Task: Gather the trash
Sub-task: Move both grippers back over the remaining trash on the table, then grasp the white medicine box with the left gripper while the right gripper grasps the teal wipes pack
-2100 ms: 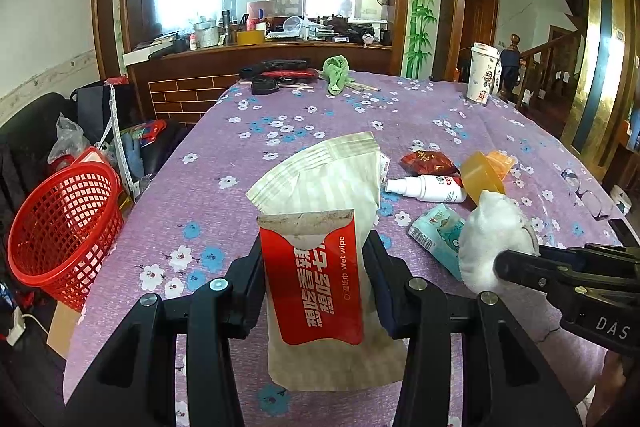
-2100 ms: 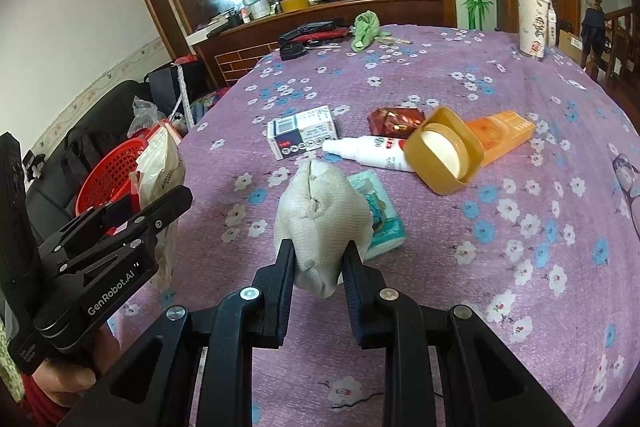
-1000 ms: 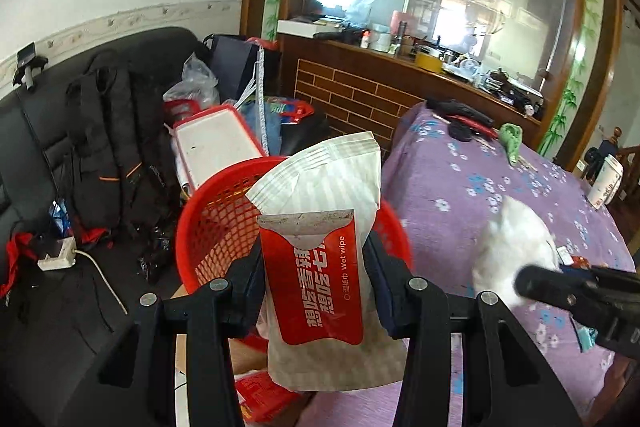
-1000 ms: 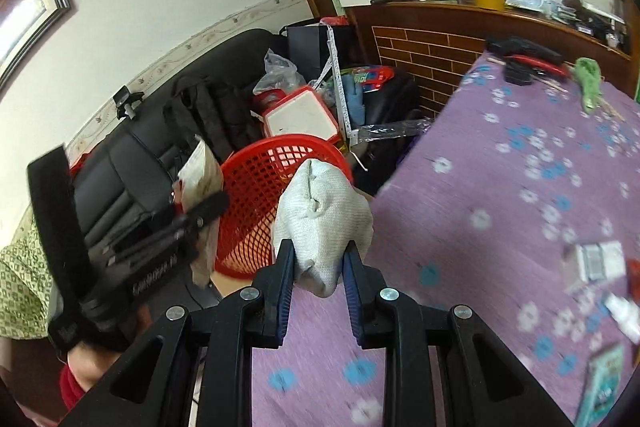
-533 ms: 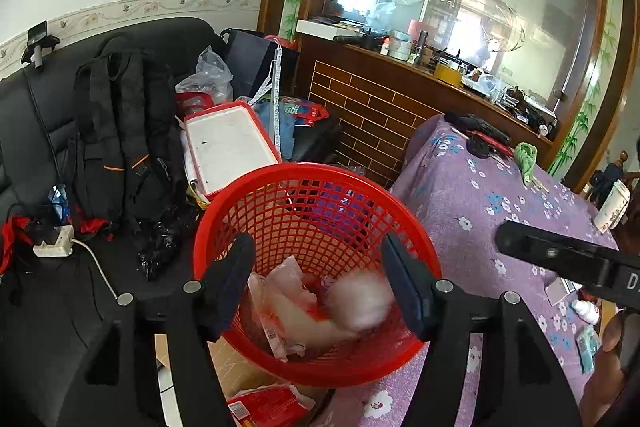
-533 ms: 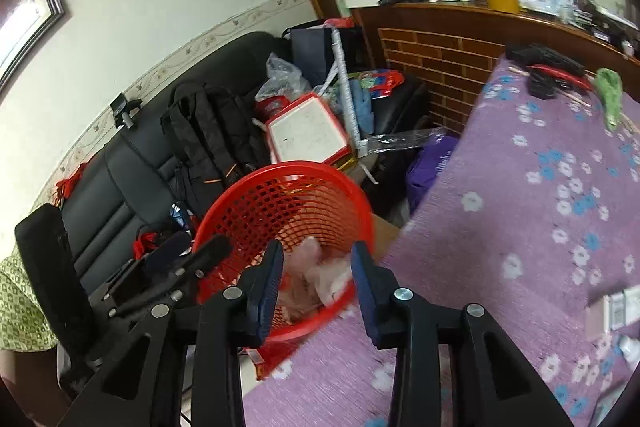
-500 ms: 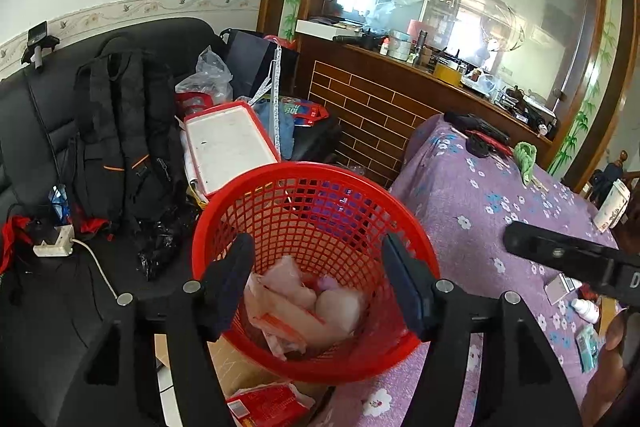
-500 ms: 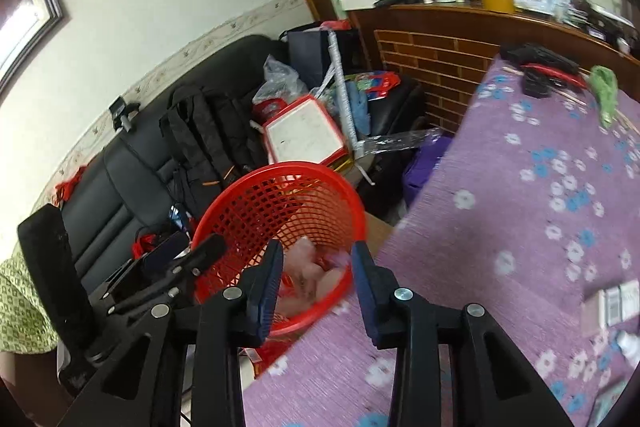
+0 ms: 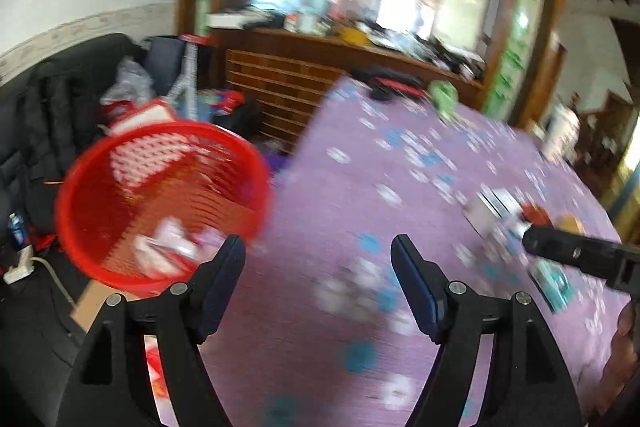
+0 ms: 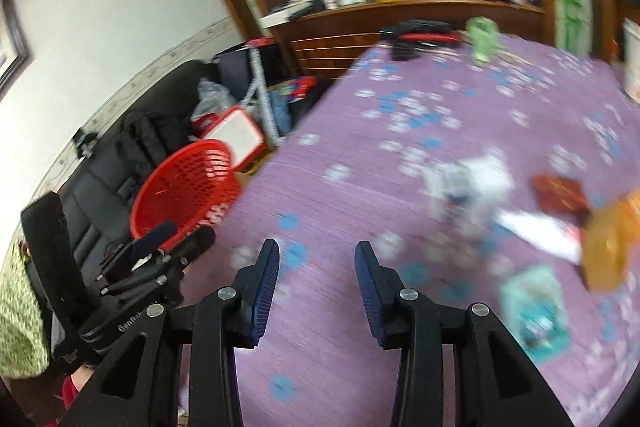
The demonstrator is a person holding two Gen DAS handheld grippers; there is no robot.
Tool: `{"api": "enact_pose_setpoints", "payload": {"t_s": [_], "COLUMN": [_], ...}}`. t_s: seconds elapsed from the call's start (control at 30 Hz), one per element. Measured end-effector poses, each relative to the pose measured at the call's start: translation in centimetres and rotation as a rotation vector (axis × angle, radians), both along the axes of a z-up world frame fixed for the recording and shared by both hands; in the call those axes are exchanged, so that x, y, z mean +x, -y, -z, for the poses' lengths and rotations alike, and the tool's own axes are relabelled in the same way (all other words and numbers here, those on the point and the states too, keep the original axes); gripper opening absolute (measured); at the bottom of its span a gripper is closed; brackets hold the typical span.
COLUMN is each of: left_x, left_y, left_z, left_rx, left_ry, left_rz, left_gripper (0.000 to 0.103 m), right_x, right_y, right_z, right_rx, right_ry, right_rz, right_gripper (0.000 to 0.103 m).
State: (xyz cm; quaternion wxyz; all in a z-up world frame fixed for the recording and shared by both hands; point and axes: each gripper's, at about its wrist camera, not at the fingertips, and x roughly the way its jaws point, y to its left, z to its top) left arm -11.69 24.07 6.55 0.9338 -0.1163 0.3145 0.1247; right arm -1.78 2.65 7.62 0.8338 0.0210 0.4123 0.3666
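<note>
Through my left wrist camera, my left gripper [image 9: 318, 259] stands with its jaws spread wide and nothing between them, over the left edge of the purple flowered table [image 9: 352, 195]. The red basket [image 9: 160, 199] sits off that edge, down on the floor side, with pale crumpled trash [image 9: 172, 245] lying in its bottom. My right gripper [image 9: 580, 259] shows as a dark bar at the right, above the blurred litter by the table's right edge.

Through my right wrist camera, my right gripper [image 10: 316, 263] is likewise parted and empty, over the near part of the table. The remaining trash lies toward the right edge: a white box [image 10: 468, 183], a dark red packet [image 10: 560, 193], a white bottle [image 10: 536, 229], an orange lid [image 10: 608, 251] and a teal packet [image 10: 536, 307]. The picture is smeared, so finer detail is beyond me.

I judge the step in hand to be reaching for the next pieces. To do it well I should come down squarely over one item per gripper, take flat packets by an edge, and close firmly before lifting.
</note>
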Motion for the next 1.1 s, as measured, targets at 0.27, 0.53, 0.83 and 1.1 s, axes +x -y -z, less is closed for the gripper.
{"api": "enact_pose_setpoints", "payload": {"t_s": [0.27, 0.53, 0.83, 1.1], "left_x": [2.7, 3.6, 3.6, 3.8], "left_y": [8.1, 9.2, 9.2, 9.6], "left_z": [2.0, 2.8, 3.1, 3.2], "left_rx": [0.032, 0.058, 0.041, 0.050], "left_ry": [-0.064, -0.109, -0.121, -0.138], "left_rz": [0.171, 0.196, 0.203, 0.217], "left_gripper": [0.074, 0.076, 0.076, 0.076], "right_x": [2.7, 4.6, 3.6, 3.2], "right_y": [10.8, 13.3, 10.6, 10.0], "right_z": [2.0, 5.4, 6.5, 6.5], "right_rx": [-0.033, -0.081, -0.208, -0.239], "right_ry": [-0.040, -0.101, -0.010, 0.022], "right_rz": [0.216, 0.236, 0.173, 0.153], "right_gripper": [0.056, 0.060, 0.070, 0.058]}}
